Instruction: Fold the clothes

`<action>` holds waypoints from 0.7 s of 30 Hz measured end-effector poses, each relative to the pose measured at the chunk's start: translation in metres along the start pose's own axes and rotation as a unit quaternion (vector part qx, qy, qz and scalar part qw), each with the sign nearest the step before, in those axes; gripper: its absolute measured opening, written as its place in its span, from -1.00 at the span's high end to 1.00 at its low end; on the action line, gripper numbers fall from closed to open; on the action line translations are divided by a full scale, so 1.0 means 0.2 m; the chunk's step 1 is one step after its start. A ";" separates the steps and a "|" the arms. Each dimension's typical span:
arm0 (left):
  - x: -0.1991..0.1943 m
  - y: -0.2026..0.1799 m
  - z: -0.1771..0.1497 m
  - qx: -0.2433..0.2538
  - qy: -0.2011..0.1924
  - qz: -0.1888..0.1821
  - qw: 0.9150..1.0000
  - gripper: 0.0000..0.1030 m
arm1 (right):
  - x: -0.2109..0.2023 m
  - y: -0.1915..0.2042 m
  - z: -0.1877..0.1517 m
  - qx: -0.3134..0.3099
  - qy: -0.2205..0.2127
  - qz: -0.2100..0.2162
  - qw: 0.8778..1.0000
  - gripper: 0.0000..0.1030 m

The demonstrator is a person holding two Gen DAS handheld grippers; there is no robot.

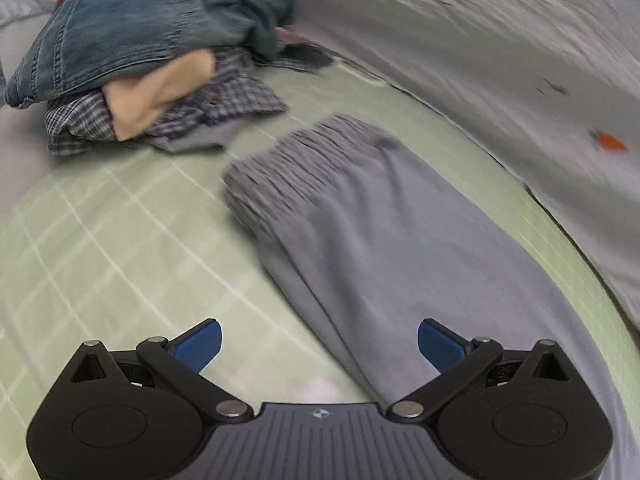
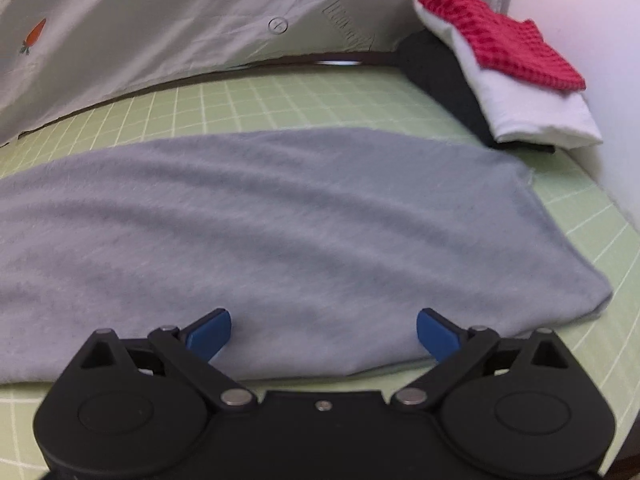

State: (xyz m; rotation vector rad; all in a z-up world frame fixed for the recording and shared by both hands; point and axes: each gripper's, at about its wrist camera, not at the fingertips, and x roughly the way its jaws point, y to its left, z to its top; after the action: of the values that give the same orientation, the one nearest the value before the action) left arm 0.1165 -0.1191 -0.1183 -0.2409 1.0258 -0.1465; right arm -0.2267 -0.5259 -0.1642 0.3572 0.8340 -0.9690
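Grey sweatpants [image 1: 360, 232] lie stretched out on the green grid mat [image 1: 120, 240], their gathered elastic waistband [image 1: 296, 160] toward the heap of clothes. In the right wrist view the same grey garment [image 2: 280, 232] runs across the mat [image 2: 280, 96], its leg end at the right. My left gripper [image 1: 319, 342] is open just above the mat, beside the near edge of the pants, nothing between its blue pads. My right gripper [image 2: 324, 334] is open too, hovering over the near edge of the grey fabric, holding nothing.
A heap of unfolded clothes sits at the far left: blue jeans [image 1: 140, 28], a beige piece [image 1: 160, 88], a plaid shirt [image 1: 192, 112]. A folded stack of red checked cloth [image 2: 504, 44], white cloth [image 2: 532, 108] and dark cloth [image 2: 444, 80] stands far right. A white sheet [image 2: 180, 28] backs the mat.
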 end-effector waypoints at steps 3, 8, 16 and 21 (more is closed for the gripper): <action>0.06 0.06 0.07 -0.009 -0.009 -0.005 1.000 -1.00 | 0.02 0.05 -0.01 0.014 0.008 -0.010 1.000 -0.99; 0.17 0.16 0.20 -0.023 -0.025 -0.013 0.999 -0.98 | 0.05 0.03 0.02 0.055 0.036 -0.004 0.998 -1.00; 0.29 0.25 0.33 -0.025 -0.065 -0.009 0.998 -0.47 | 0.06 0.10 0.06 0.047 0.064 -0.033 0.996 -1.00; 0.30 0.21 0.33 -0.022 -0.083 -0.017 0.996 0.21 | 0.05 0.15 0.09 0.011 0.070 -0.050 0.996 -1.00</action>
State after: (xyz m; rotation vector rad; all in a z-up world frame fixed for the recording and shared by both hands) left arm 0.2050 -0.0830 -0.1462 -0.3054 0.8614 -0.1324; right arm -0.1900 -0.5269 -0.1635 0.4098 0.9770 -1.0563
